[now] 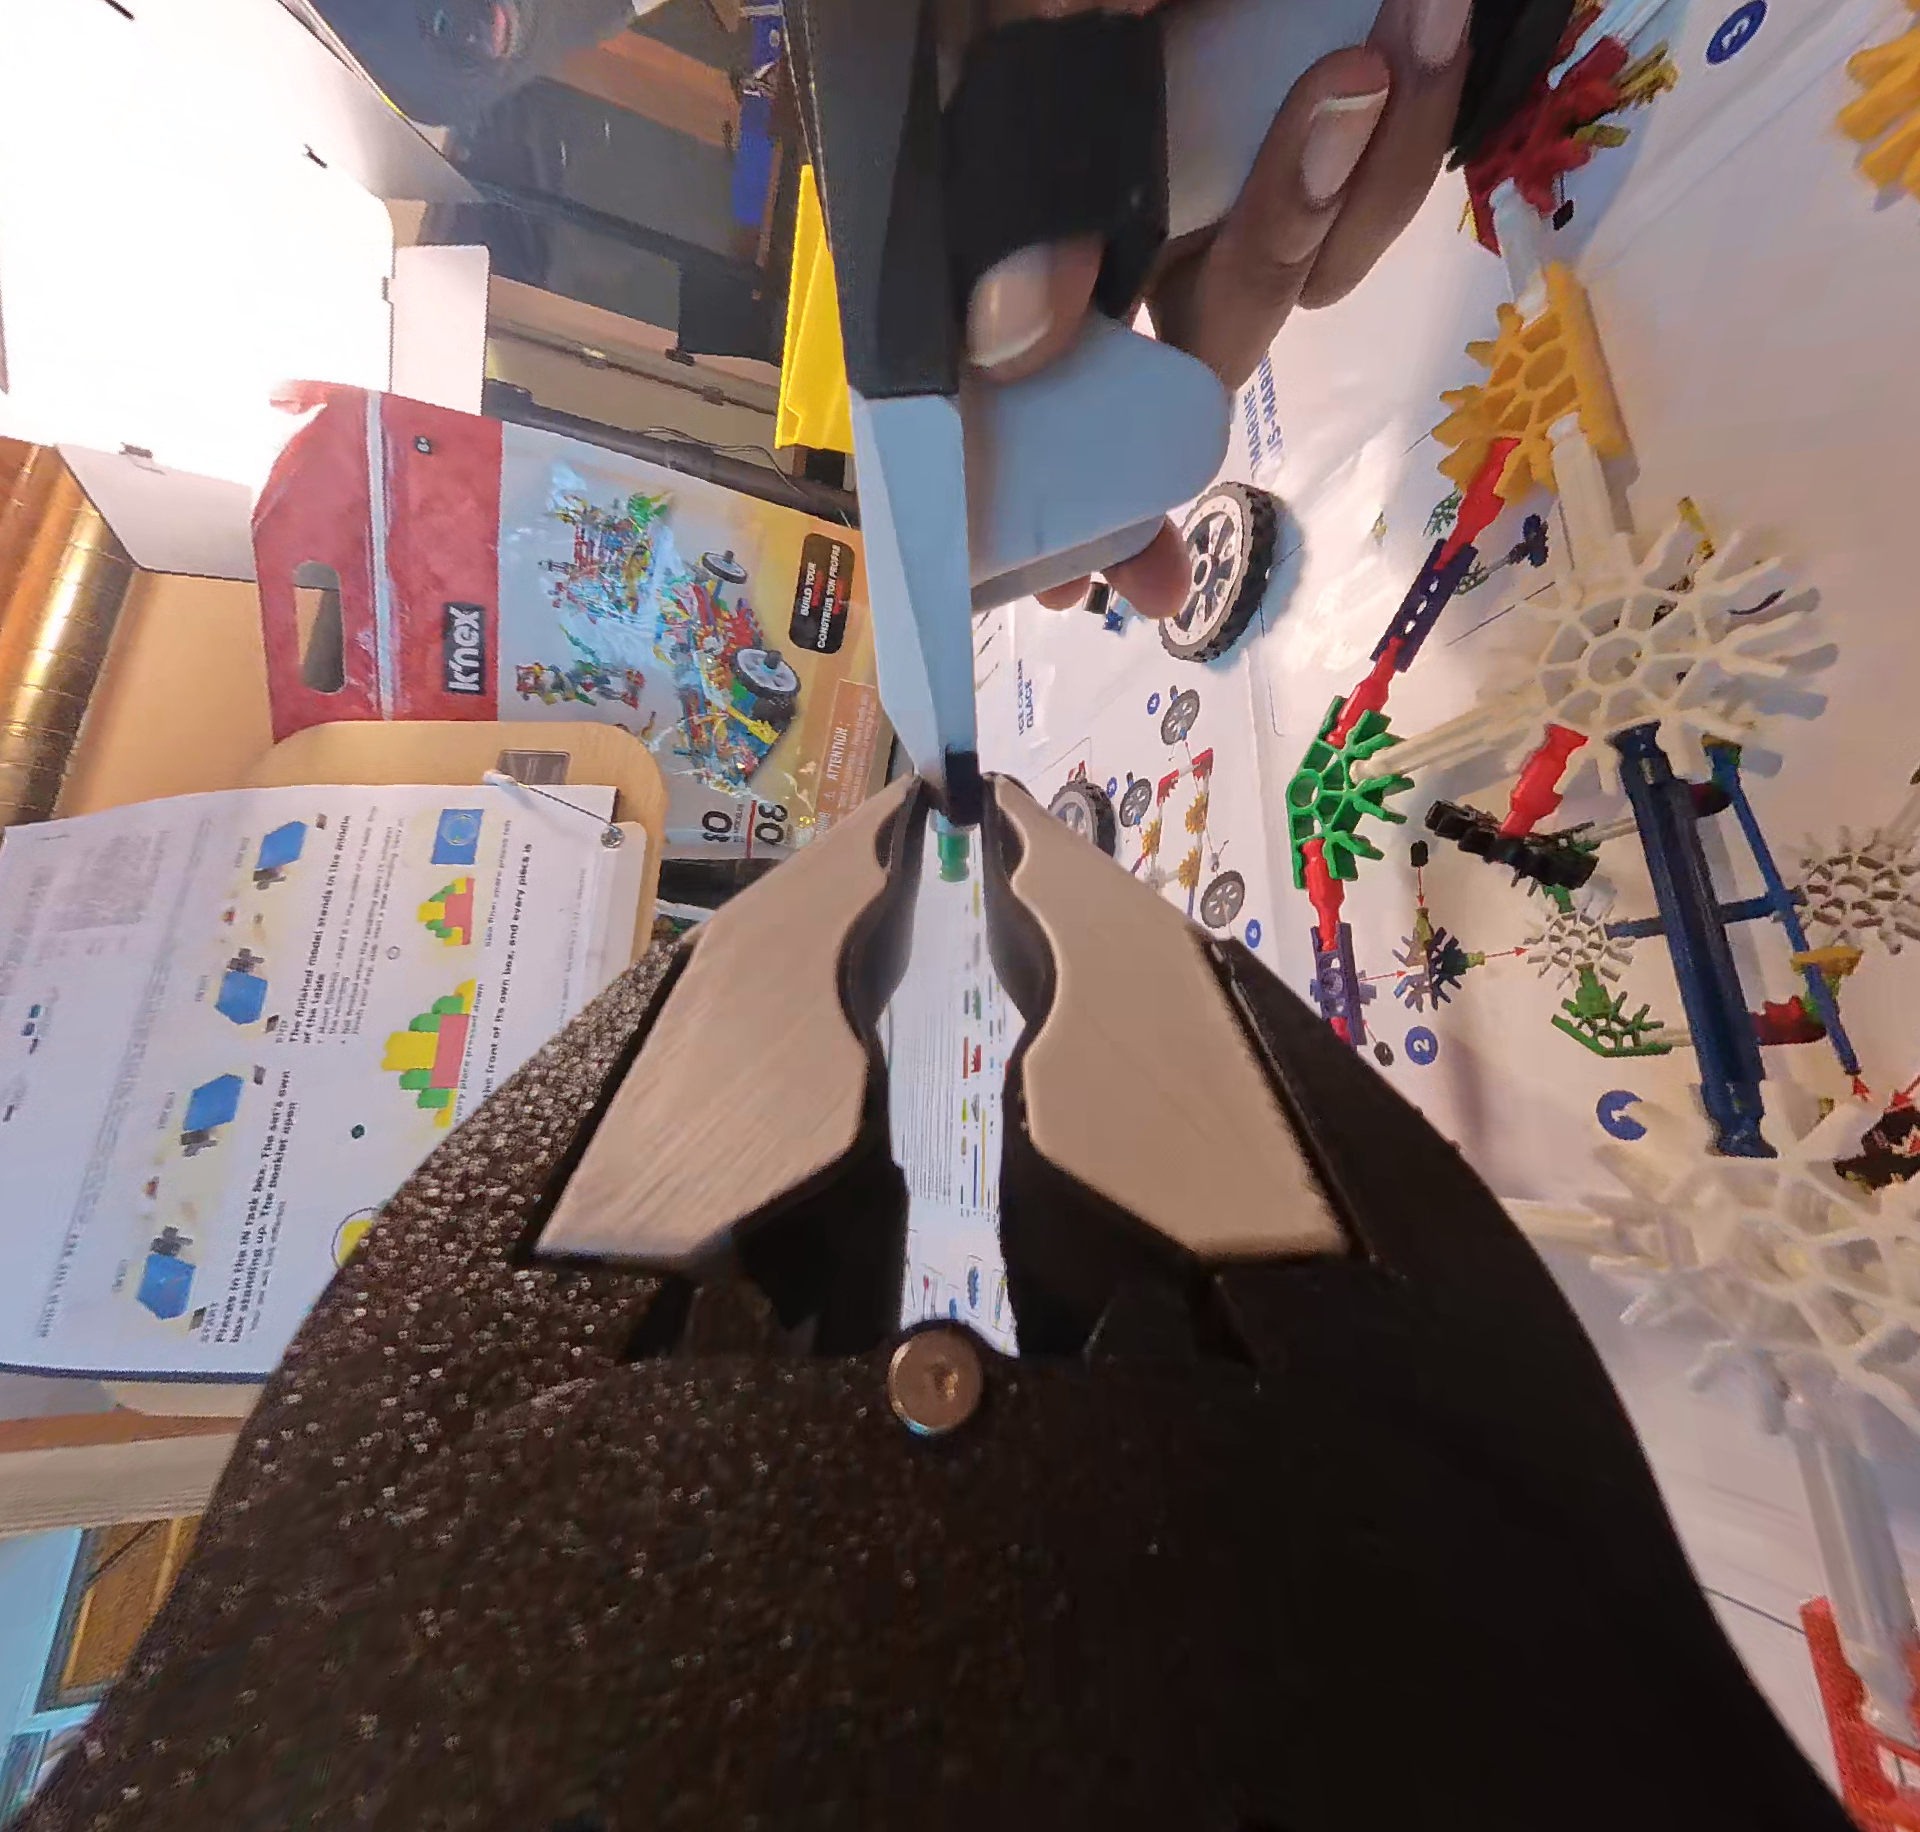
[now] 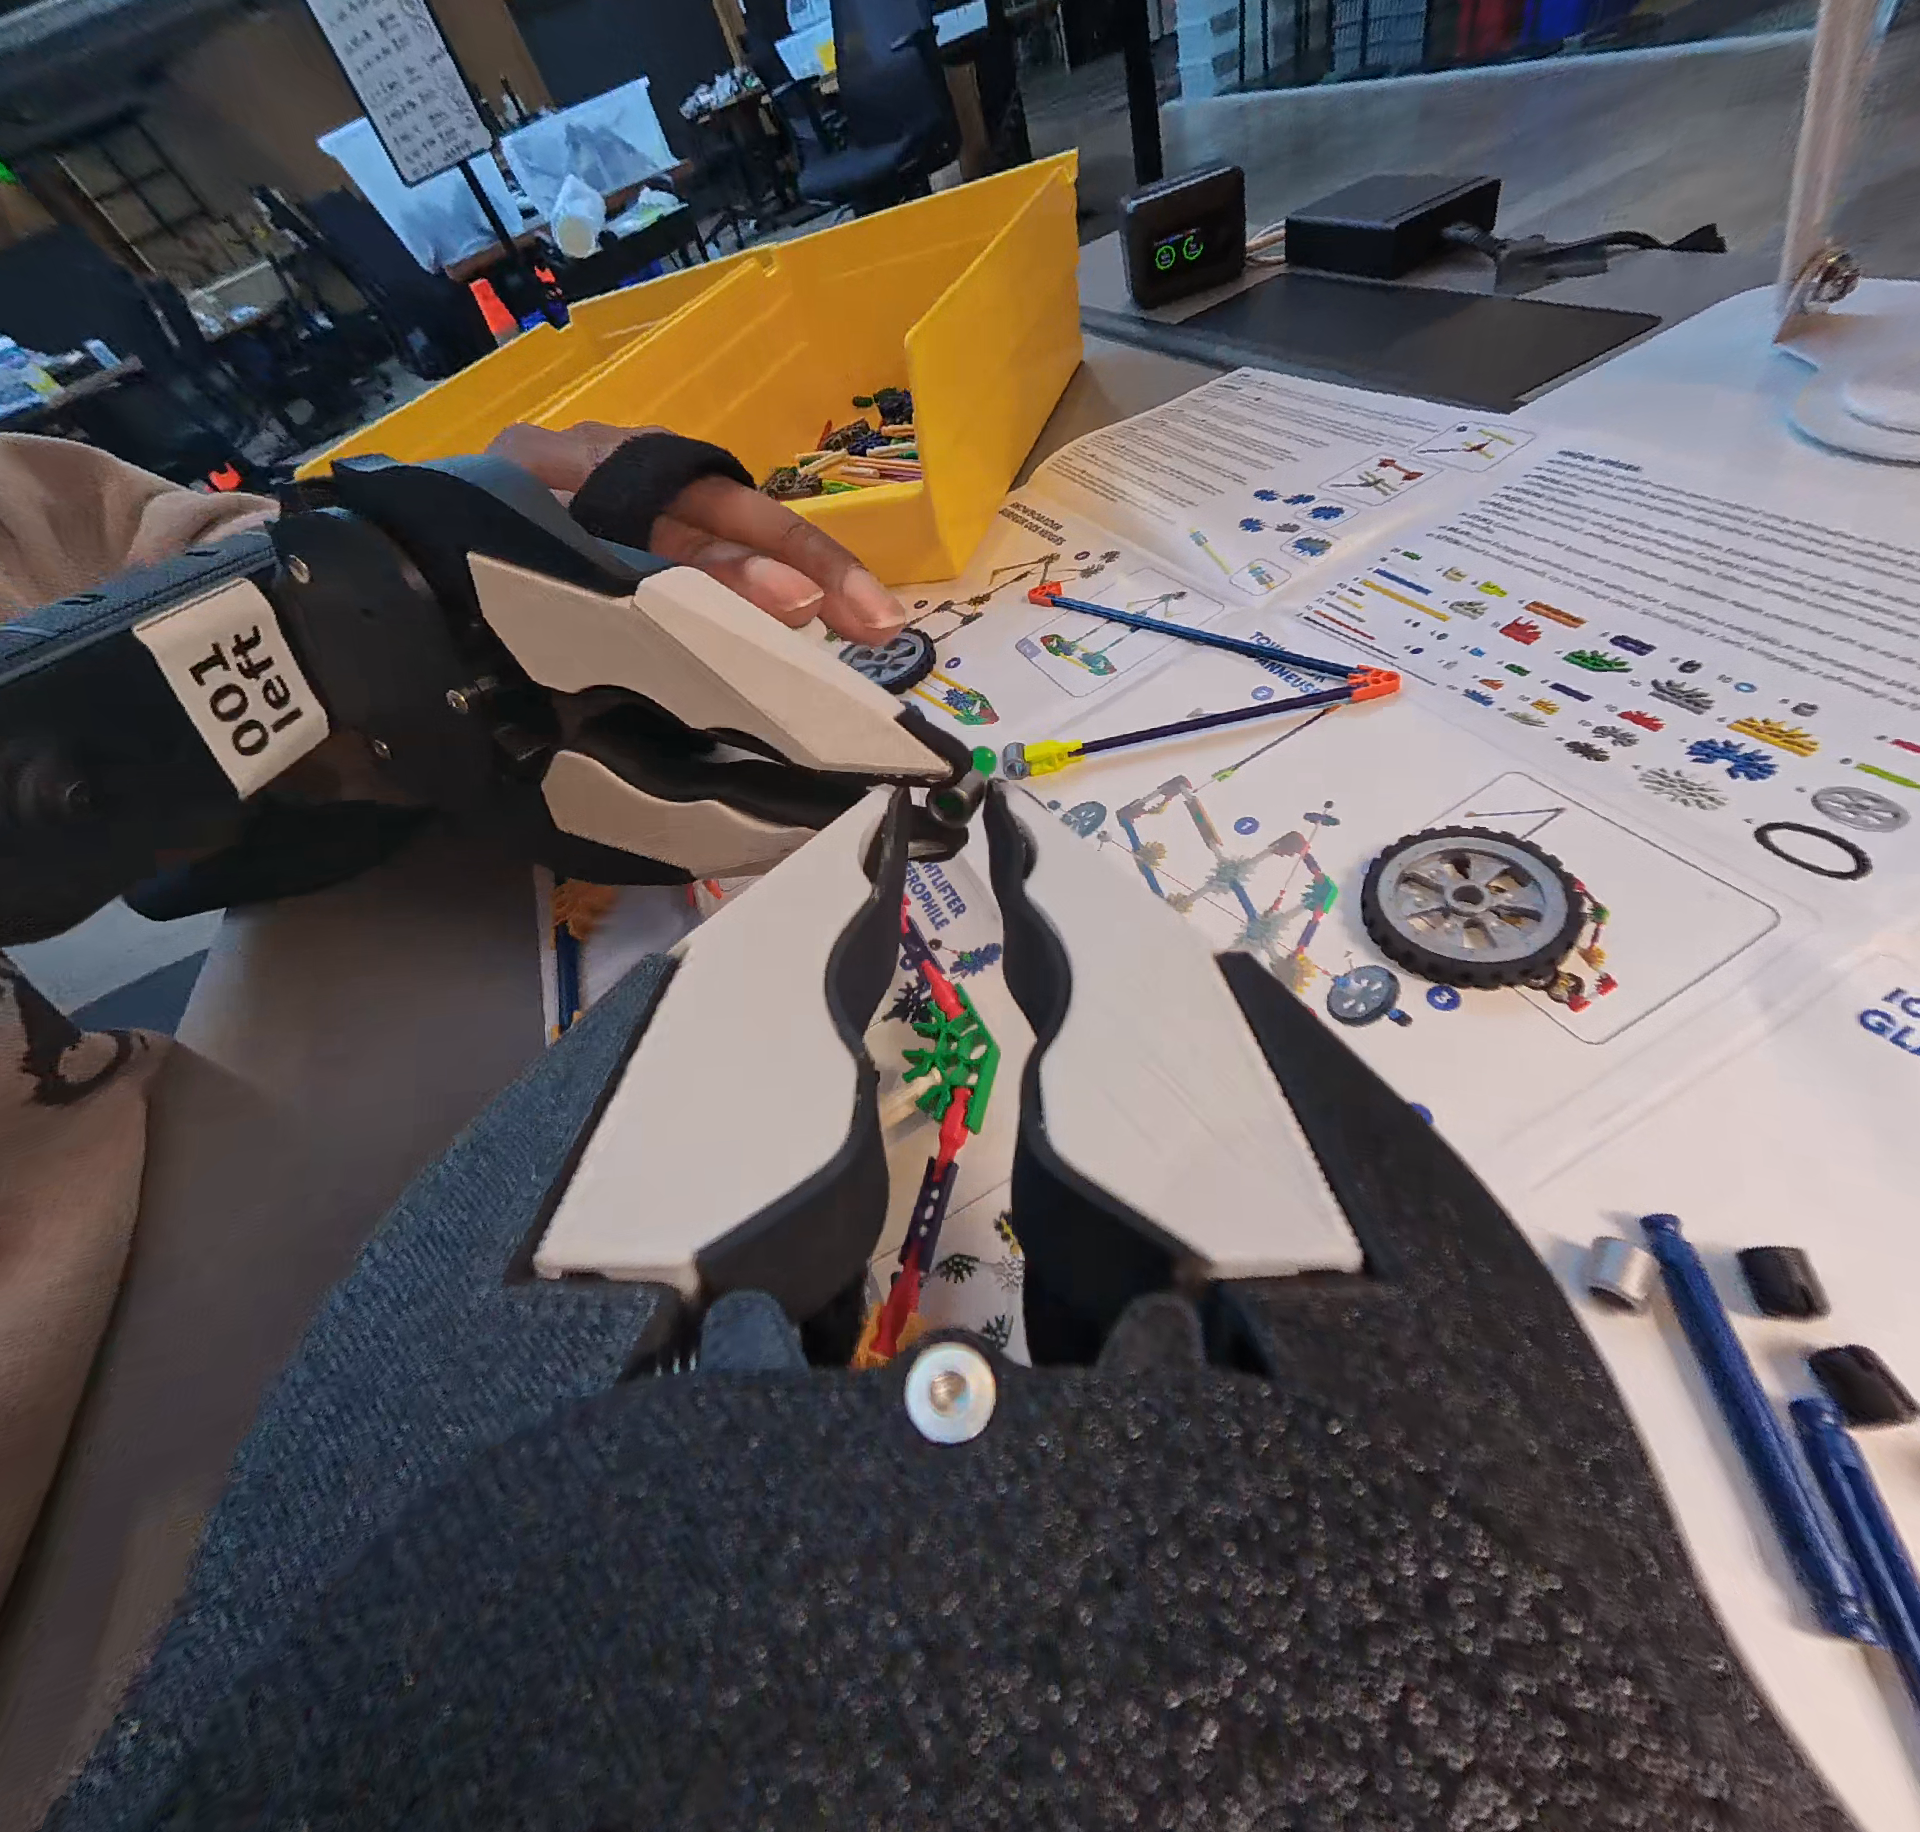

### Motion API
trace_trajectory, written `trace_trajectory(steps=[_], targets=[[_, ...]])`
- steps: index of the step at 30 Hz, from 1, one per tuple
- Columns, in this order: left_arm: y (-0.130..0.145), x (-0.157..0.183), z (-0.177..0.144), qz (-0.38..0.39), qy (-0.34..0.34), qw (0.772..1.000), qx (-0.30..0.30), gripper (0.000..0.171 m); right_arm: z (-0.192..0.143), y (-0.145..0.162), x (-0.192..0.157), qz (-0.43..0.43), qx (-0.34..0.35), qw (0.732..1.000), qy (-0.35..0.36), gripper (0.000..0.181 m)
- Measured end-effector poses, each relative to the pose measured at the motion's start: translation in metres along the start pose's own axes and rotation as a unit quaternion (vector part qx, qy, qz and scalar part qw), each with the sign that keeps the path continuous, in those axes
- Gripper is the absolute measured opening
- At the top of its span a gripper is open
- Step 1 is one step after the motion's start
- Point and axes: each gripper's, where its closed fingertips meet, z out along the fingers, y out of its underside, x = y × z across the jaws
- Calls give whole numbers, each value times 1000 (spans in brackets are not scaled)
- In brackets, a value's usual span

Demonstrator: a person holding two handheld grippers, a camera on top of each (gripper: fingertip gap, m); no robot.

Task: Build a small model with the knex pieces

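Green rod (image 1: 949, 844), short, stiff and light, sits clamped in my left gripper (image 1: 951, 806), only its tip showing. My right gripper (image 2: 951, 803) is pinched on a small dark sleeve (image 2: 958, 806), slick and easily dropped, right at that tip. Both hover above the instruction sheet (image 2: 1558, 556), the loose wheel (image 2: 1473, 906) nearby, the yellow bin (image 2: 831, 348) at the bench's far edge.

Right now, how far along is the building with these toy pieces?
Done: a frame of blue rods lies joined on the instruction sheet. In hand: the left gripper pinches a green rod, the right gripper a dark sleeve, tips almost meeting. Left: the wheel and silver spacer lie loose.
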Motion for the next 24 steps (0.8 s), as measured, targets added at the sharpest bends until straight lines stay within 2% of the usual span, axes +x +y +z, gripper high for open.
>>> trace_trajectory(steps=[5,7,10,14,16,19,21,24], targets=[[-10,-10,-6,48,-37,998,16,7,-6,-9,-10,-9,42,999,-29,8],[-14,-14,-9,45,-43,998,28,8,-9,-14,-15,-12,61,997,-41,8],[-14,-24,-12,10,-46,998,37,18,-15,-22,-17,-6,90,995,-50,7],[-12,-32,-16,-85,-12,995,54,26,-23,-28,-19,20,118,990,-72,8],[-14,-33,-19,-103,-1,993,65,24,-23,-27,-21,23,116,990,-81,8],[-21,-27,-21,-85,15,993,77,16,-19,-23,-24,21,100,991,-86,8],[-18,-20,-19,-66,27,995,62,5,-18,-21,-25,21,95,991,-89,8],[-13,-14,-19,-74,41,995,50,5,-18,-17,-24,9,82,993,-84,8]])
